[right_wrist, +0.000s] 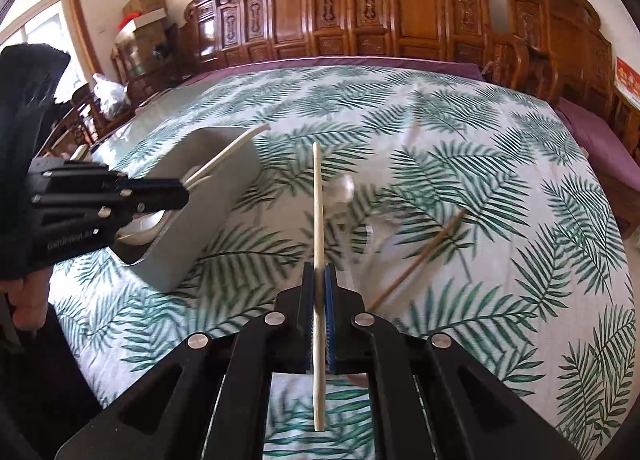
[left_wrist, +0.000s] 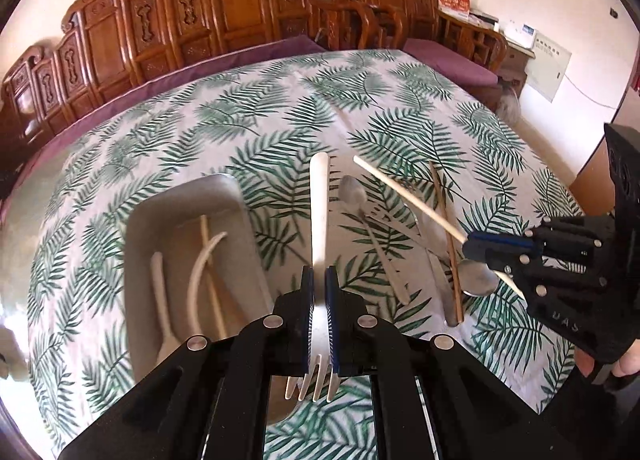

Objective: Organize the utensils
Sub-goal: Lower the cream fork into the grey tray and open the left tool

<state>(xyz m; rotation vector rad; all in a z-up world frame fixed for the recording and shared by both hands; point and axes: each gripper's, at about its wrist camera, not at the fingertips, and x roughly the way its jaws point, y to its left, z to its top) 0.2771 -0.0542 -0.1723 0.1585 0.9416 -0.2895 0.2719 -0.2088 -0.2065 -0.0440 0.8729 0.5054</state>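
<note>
Left wrist view: left claw (left_wrist: 319,284) pinches a cream plastic fork (left_wrist: 320,212), right claw (left_wrist: 472,246) pinches a pale chopstick (left_wrist: 404,192), both seemingly bound for the grey tray (left_wrist: 224,188).

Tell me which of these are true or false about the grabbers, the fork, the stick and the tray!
1. The left gripper is shut on a cream fork. True.
2. The right gripper is empty. False: it is shut on a pale chopstick.
3. The grey tray is empty. False: it already holds pale utensils.
4. A metal spoon lies on the leafy tablecloth. True.
</note>
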